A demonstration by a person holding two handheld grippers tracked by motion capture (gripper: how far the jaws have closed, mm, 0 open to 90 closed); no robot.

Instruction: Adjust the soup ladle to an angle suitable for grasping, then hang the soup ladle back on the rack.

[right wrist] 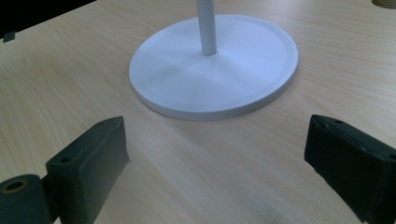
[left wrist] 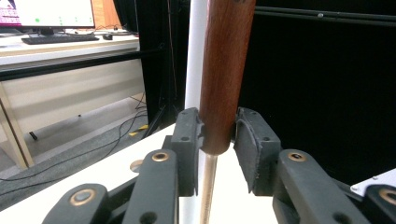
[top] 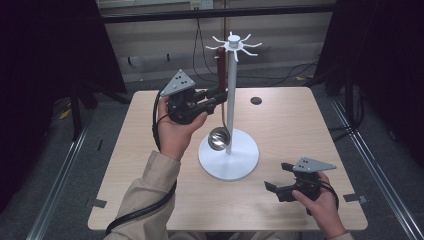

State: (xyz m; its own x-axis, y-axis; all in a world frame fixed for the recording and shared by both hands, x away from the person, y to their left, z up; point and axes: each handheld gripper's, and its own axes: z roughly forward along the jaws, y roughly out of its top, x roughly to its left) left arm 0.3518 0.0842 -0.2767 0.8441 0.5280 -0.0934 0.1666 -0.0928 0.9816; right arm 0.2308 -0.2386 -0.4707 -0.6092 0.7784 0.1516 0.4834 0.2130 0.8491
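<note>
The left gripper (top: 218, 94) brackets the brown wooden handle (left wrist: 224, 74) of a ladle (top: 219, 100) that hangs upright beside the pole of a white hook stand (top: 231, 100). One pad touches the handle's lower end and a slight gap shows at the other. The ladle's steel bowl (top: 218, 138) hangs above the stand's round base (right wrist: 215, 79). The right gripper (top: 278, 178) rests on the wooden table (top: 150, 165) just beside the base, jaws spread wide, nothing between them.

Wood-handled steel ladle (top: 219, 136) upright beside white stand's pole (top: 230, 95), bowl lowest
</note>
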